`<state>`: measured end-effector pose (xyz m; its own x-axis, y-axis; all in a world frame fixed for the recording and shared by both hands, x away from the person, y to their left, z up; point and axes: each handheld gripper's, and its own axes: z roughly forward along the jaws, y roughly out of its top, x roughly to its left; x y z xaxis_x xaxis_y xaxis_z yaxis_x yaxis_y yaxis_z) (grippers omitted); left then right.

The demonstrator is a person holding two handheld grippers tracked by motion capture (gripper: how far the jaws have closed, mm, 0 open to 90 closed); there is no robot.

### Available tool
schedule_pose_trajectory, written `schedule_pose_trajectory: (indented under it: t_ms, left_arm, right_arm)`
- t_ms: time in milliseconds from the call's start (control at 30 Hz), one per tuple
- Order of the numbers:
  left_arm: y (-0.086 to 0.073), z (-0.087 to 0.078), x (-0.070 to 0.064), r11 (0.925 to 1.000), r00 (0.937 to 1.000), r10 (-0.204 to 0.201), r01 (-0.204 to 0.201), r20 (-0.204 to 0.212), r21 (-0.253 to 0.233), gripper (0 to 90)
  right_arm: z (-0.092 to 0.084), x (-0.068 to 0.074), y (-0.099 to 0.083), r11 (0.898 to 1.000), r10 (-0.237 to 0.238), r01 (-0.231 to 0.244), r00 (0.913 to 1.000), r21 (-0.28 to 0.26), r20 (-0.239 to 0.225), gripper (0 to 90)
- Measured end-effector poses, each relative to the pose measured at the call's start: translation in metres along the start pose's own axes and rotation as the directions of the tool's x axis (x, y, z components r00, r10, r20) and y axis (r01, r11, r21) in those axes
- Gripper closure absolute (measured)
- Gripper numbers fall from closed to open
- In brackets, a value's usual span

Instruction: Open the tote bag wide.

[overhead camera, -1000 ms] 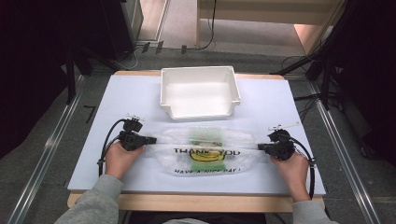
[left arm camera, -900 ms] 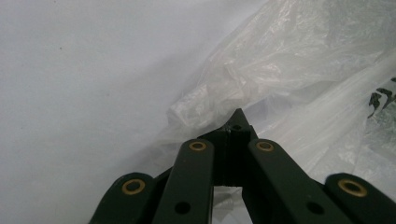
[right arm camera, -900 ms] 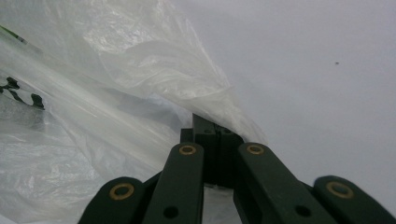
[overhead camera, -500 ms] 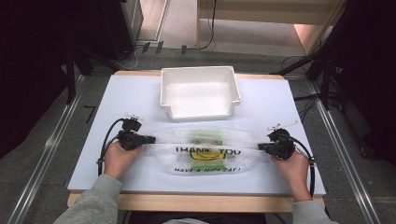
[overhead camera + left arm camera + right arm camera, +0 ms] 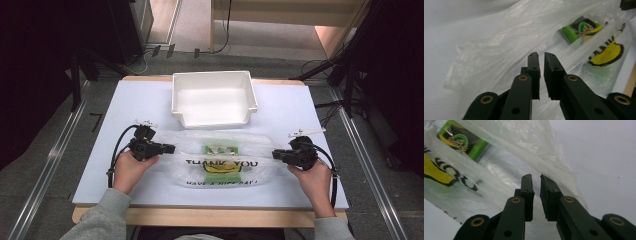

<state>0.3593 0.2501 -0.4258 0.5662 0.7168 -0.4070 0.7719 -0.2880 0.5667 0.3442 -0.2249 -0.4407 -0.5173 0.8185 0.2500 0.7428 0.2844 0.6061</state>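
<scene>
On the clear plastic bag (image 5: 220, 160) lying between your two sets of fingers you can read "THANK YOU" in dark capitals above its yellow smile mark, and a smaller green line beneath that seems to read "HAVE A NICE DAY!". The print on the green packet (image 5: 220, 149) inside is too small to read.

The jaws of the left black two-jaw gripper (image 5: 167, 148), at the left end of the clear plastic bag printed with "THANK YOU" and a yellow smile (image 5: 220, 160), have just been opening: a narrow gap shows between them, with no plastic pinched in it. The right black two-jaw gripper (image 5: 276, 154), at the bag's right end, has parted its jaws likewise, a slim gap with nothing clamped.
</scene>
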Motion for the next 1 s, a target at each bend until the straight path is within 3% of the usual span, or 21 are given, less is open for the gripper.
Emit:
schedule_pose_trajectory:
  t_ms: [167,367,533,833,1000]
  left_arm:
    - [0.004,-0.005,-0.010,0.9988,0.9984,0.039,-0.038,0.042,-0.031,71.2]
    - [0.006,-0.004,-0.017,0.9973,0.9955,0.068,-0.066,0.066,-0.033,63.4]
    - [0.010,0.000,-0.026,0.9960,0.9931,0.088,-0.087,0.077,-0.023,68.8]
    - [0.016,0.008,-0.033,0.9950,0.9909,0.100,-0.100,0.090,-0.008,89.1]
    - [0.020,0.012,-0.036,0.9945,0.9902,0.105,-0.104,0.093,-0.011,90.0]
  right_arm:
    - [-0.003,0.009,0.005,1.000,-0.015,0.013,0.9979,-0.026,-0.063,68.5]
    - [-0.007,0.016,0.008,0.998,-0.038,0.034,0.9955,-0.046,-0.087,66.2]
    - [-0.010,0.029,0.014,0.995,-0.072,0.065,0.9918,-0.071,-0.105,72.8]
    - [-0.002,0.045,0.024,0.993,-0.096,0.087,0.9879,-0.077,-0.122,81.8]
    - [0.000,0.053,0.031,0.992,-0.099,0.088,0.9857,-0.089,-0.136,90.0]
